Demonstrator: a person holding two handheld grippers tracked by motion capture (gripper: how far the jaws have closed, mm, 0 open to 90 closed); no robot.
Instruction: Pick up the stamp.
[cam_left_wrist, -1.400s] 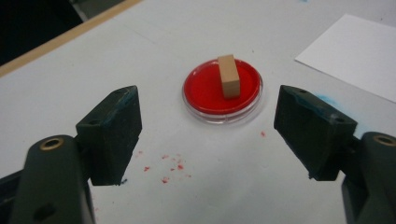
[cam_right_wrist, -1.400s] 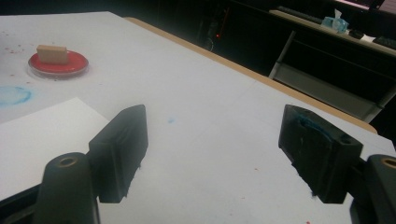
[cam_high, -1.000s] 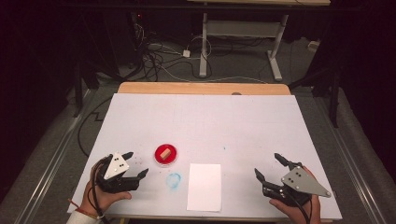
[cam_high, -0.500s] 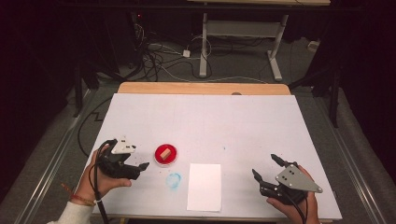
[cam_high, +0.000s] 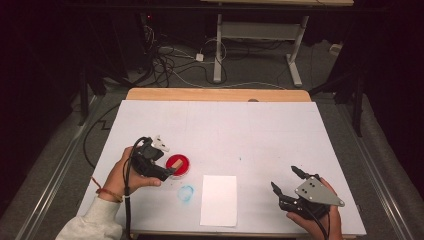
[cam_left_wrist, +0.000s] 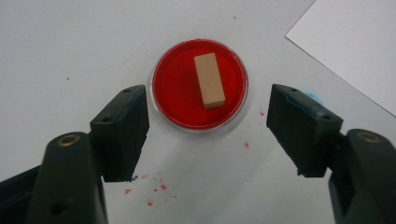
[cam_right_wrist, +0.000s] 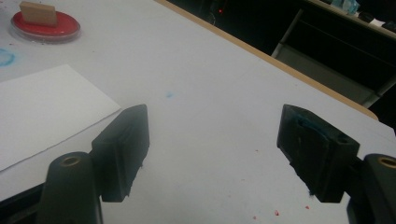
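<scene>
From above, we note the left gripper (cam_high: 167, 172) at the near edge of the red dish (cam_high: 179, 164); the right gripper (cam_high: 285, 184) sits well apart, jaws spread, holding nothing.

Left gripper view: jaws have just been narrowing but are spread, nothing between them. Just ahead, the glossy round dish (cam_left_wrist: 177, 93) holds a matte wooden block (cam_left_wrist: 208, 80), long axis pointing away.

Right gripper view: dish (cam_right_wrist: 46, 29) far off left, beyond the white paper sheet (cam_right_wrist: 42, 112).

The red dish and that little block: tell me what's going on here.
A person holds a gripper in each hand at a white table. The left gripper hangs just short of the red dish, where a small wooden block lies; its jaws have just been closing a little but nothing is between them yet. The right gripper waits open beside a white paper sheet.
</scene>
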